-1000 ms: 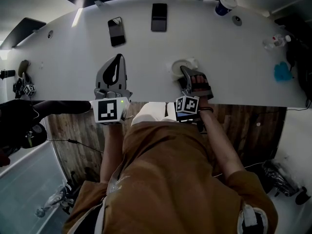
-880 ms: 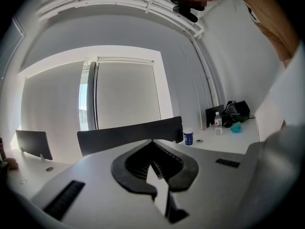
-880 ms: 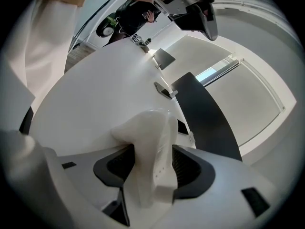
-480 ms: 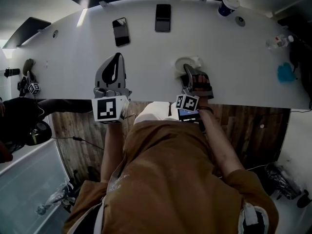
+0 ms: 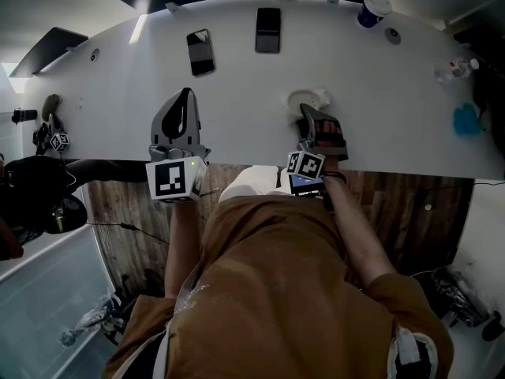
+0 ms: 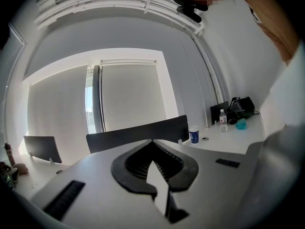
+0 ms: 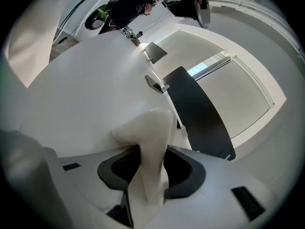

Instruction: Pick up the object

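White object (image 7: 151, 132) between right tool's (image 7: 151, 178) closing jaws

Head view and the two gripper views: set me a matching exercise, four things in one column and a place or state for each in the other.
Things:
1 cup
2 white lump
3 teal cloth
4 left gripper

Places or states:
a between the jaws of the right gripper
b far edge of the table
c right end of the table
d nothing between its jaws

Pairs: 1-b, 2-a, 3-c, 4-d.
The right gripper's jaws are closing on the white lump.
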